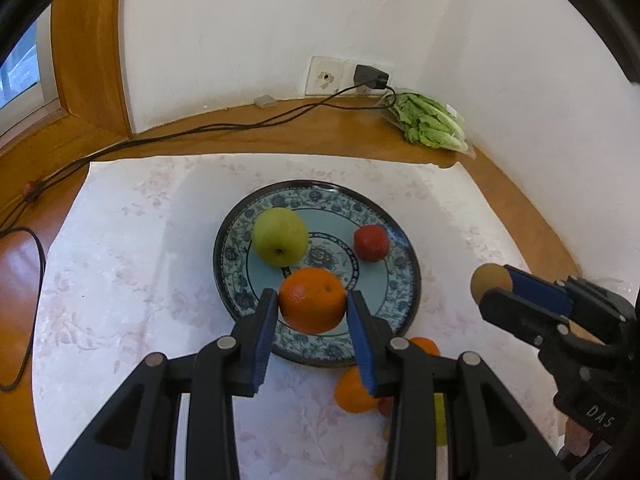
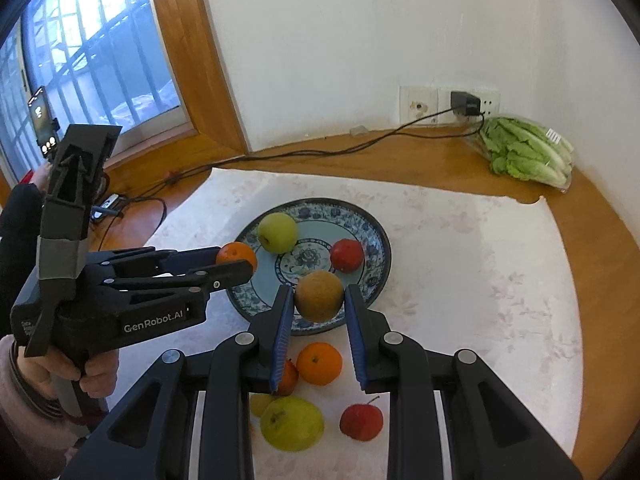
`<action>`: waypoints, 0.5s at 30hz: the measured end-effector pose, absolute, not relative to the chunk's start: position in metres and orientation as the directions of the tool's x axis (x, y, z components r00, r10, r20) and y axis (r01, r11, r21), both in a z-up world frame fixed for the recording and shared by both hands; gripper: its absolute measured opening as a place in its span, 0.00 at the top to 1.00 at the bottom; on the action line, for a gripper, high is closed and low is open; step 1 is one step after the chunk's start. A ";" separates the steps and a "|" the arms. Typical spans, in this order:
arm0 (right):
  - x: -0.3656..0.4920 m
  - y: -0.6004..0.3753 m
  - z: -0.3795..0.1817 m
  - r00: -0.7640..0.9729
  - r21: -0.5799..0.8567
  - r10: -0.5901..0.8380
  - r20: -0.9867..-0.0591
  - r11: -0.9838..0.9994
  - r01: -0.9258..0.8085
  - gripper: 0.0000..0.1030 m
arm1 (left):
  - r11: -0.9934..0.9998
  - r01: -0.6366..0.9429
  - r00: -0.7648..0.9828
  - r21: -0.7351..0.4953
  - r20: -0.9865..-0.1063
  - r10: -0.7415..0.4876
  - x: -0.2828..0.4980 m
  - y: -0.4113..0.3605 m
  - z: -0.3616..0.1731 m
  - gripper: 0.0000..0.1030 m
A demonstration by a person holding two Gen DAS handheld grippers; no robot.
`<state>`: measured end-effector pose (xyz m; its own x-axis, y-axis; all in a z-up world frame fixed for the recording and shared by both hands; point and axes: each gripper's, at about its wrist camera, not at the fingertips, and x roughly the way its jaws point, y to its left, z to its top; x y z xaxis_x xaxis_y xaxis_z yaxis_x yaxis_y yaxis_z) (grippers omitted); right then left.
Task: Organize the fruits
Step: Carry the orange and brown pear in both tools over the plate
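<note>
Left claw (image 1: 312,312) clamps an orange (image 1: 312,300), navel up; right claw (image 2: 319,302) clamps a brown pear (image 2: 319,295)

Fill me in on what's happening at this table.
A person is sorting fruit onto the blue patterned plate with two handheld grippers. The left gripper holds an orange, the right gripper a brown pear, both above the plate. A green apple and red fruit already sit there; more fruit waits on the cloth.

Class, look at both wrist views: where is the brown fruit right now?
The brown fruit sits clamped in the right gripper, held above the near rim of the patterned plate, in front of the red fruit.
</note>
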<state>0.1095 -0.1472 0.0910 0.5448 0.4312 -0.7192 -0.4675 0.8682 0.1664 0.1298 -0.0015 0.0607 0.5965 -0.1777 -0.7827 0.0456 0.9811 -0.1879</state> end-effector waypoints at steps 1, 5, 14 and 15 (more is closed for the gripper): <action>0.113 -0.146 0.088 0.540 0.169 0.432 -0.722 0.868 -0.467 0.74 | 0.981 0.045 0.597 -0.187 -0.783 -0.177 0.132 -0.001 0.058 0.64; 0.124 -0.142 0.075 0.521 0.177 0.431 -0.737 0.867 -0.466 0.74 | 0.987 0.039 0.598 -0.159 -0.787 -0.150 0.141 -0.001 0.049 0.64; 0.142 -0.134 0.052 0.491 0.165 0.410 -0.769 0.869 -0.467 0.74 | 0.990 0.019 0.594 -0.139 -0.795 -0.123 0.152 -0.002 0.038 0.64; 0.144 -0.133 0.051 0.490 0.161 0.407 -0.771 0.869 -0.468 0.74 | 0.991 0.017 0.594 -0.134 -0.796 -0.118 0.154 -0.002 0.037 0.64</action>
<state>0.1438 -0.1329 0.0507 0.4896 0.4068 -0.7712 -0.4681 0.8689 0.1612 0.1539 -0.0024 0.0366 0.5940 -0.1179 -0.7958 0.0168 0.9908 -0.1343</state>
